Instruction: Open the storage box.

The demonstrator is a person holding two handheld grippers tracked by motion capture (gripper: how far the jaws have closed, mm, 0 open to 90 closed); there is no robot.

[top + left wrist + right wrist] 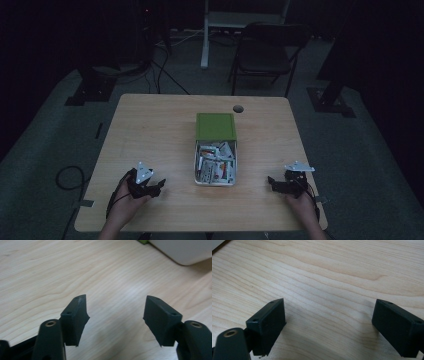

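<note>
Near edge of bench (150,120): forearms enter from below, one hand on each hand-held gripper. Left hand-held gripper (159,186) low over the wood, jaws spread wide, empty, aimed toward centre. Right hand-held gripper (270,181) mirrors it, jaws wide, empty. Between and just beyond them, a white box (215,166) of mixed packets, well apart from both. Its green lid (215,126) lies touching the far end.
</note>
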